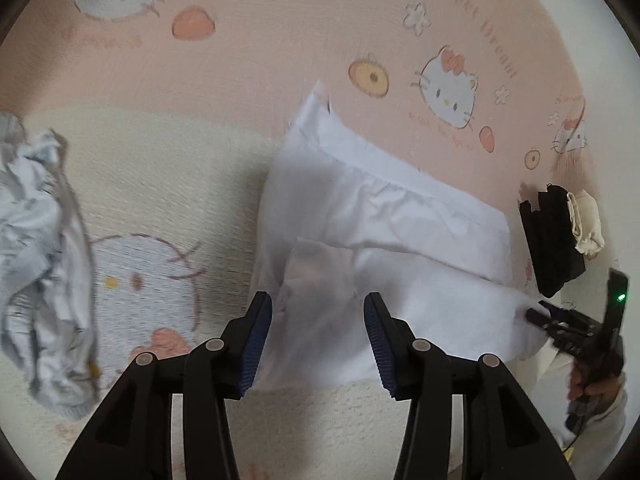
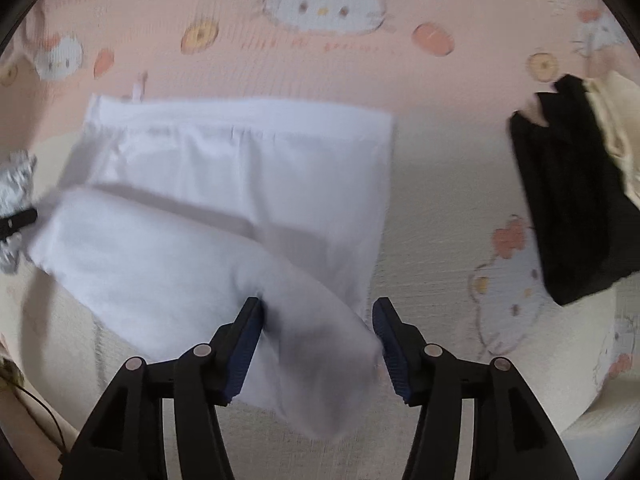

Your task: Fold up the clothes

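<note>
On the cartoon-print bedspread [image 1: 280, 20], the white garment [image 2: 240, 168] lay half-folded. Both the left gripper [image 1: 318, 336] and right gripper [image 2: 318, 340] stood apart, gripping nothing. A crumpled pile [image 1: 40, 240] apparently awaited folding beside the finished dark stack [image 2: 568, 200].

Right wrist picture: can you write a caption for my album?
Open right gripper over a half-folded white garment on a cartoon-cat blanket, folded black clothes alongside.

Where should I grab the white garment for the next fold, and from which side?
Judging by how it lies, grip the white garment at the two near corners of its folded-over flap, one gripper each, coming down from above. That doubled edge lies loose on top nearest the grippers, while the waistband lies flat at the far side.
</note>
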`<state>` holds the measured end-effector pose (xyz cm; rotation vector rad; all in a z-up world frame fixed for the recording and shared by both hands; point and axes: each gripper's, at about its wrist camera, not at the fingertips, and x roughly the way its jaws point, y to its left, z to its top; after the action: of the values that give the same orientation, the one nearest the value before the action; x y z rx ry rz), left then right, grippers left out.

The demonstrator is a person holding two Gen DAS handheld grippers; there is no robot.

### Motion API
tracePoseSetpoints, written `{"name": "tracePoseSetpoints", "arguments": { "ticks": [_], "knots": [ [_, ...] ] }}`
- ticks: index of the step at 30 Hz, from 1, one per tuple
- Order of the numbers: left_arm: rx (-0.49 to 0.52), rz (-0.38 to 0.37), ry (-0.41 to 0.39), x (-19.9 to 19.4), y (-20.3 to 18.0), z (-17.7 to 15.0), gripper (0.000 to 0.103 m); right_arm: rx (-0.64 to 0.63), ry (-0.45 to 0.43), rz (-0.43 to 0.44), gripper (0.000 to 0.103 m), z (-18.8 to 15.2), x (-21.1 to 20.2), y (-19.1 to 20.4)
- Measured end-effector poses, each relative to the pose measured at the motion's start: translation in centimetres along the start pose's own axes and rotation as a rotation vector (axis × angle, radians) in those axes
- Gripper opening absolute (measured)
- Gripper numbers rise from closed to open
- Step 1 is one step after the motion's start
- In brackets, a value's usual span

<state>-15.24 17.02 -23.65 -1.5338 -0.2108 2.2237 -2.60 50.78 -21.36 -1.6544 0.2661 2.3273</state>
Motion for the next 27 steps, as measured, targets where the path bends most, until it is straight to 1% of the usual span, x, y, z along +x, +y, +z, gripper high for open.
{"name": "tracePoseSetpoints", "arguments": {
  "ticks": [3,6,8,11,13,14,19,24,27],
  "knots": [
    [0.028,0.024,-0.021,-1.3,-0.1,-0.7,0.044,0.039,-0.045,0.032,0.062,-0.8,-2.1,-0.9],
    [0.058,0.048,-0.024,-1.4,-0.4,-1.0,0.044,0.070,-0.088,0.041,0.064,-1.8,-3.6,-1.6],
    [0.068,0.059,-0.013,-0.8,-0.7,-1.1,0.044,0.094,-0.103,0.056,0.065,-2.6,-4.2,-2.2],
    [0.063,0.062,-0.007,-0.4,-0.9,-1.5,0.044,0.140,-0.115,0.087,0.065,-3.6,-3.8,-3.2],
    [0.044,0.050,-0.004,-0.3,-0.9,-1.7,0.044,0.172,-0.107,0.103,0.065,-4.0,-3.3,-3.6],
    [0.039,0.041,-0.004,-0.2,-0.9,-1.6,0.044,0.194,-0.113,0.119,0.065,-4.1,-3.0,-3.8],
    [0.018,0.047,-0.017,0.2,-1.1,-1.0,0.044,0.304,-0.150,0.213,0.065,-4.2,-1.9,-4.5],
    [-0.008,0.056,-0.019,0.8,-1.1,-0.6,0.045,0.337,-0.182,0.227,0.065,-3.6,-0.9,-4.4],
    [-0.050,0.058,-0.013,1.3,-0.8,-0.4,0.044,0.347,-0.208,0.232,0.065,-3.6,-0.3,-4.6]
  ]
}}
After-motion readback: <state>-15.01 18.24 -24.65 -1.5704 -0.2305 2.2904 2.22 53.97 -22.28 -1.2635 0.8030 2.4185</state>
